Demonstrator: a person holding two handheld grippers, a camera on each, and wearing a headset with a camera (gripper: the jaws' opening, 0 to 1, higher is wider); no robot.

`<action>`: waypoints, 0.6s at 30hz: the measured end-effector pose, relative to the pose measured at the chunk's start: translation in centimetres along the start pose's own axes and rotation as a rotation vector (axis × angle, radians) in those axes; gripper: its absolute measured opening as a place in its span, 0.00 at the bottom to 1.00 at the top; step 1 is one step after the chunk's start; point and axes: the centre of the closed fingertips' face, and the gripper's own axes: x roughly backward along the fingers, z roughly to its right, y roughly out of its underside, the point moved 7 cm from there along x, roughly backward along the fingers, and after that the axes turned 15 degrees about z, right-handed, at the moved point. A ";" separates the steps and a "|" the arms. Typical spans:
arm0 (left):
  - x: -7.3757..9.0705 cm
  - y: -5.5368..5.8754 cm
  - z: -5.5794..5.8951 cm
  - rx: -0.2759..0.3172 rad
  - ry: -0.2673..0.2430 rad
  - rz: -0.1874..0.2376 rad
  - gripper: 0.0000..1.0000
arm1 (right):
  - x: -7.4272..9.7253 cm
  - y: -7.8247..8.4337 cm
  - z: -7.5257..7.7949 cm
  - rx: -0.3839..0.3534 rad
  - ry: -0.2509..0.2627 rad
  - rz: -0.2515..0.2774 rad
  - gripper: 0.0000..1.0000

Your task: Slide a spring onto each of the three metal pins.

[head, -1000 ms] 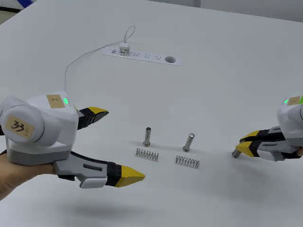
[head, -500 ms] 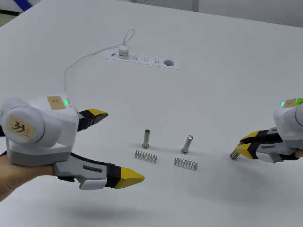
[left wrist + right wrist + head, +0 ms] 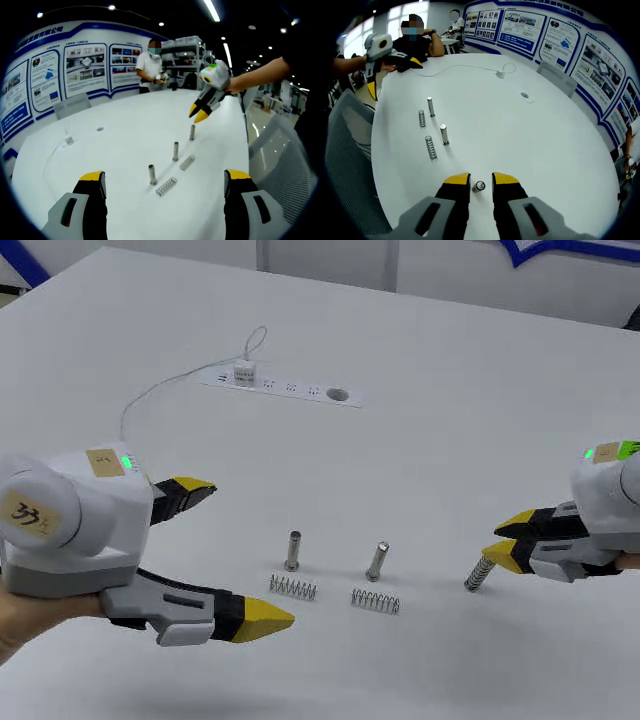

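Head view: white table (image 3: 450, 420), power strip (image 3: 280, 387); wall posters (image 3: 85, 67); left claw (image 3: 245, 551) agape, right claw (image 3: 498, 543) grip unclear.

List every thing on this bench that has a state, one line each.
Left claw: wide open, empty.
Right claw: slightly open, gripping nothing.
Left pin: standing, bare.
Middle pin: standing, bare.
Right pin: standing, with the third spring on it.
Left spring: lying loose.
Right spring: lying loose.
Charger: plugged into the power strip.
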 end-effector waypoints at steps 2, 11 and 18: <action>0.0 -0.1 0.0 0.000 0.001 0.004 1.00 | 0.0 -0.4 -0.6 0.006 -0.013 0.010 0.18; 0.2 -0.3 -0.1 -0.006 -0.001 0.010 1.00 | -1.3 -1.2 -3.2 0.032 -0.089 0.023 0.18; 0.4 -0.1 -0.1 -0.001 -0.009 0.007 1.00 | -2.9 -0.9 -4.7 0.044 -0.152 0.015 0.18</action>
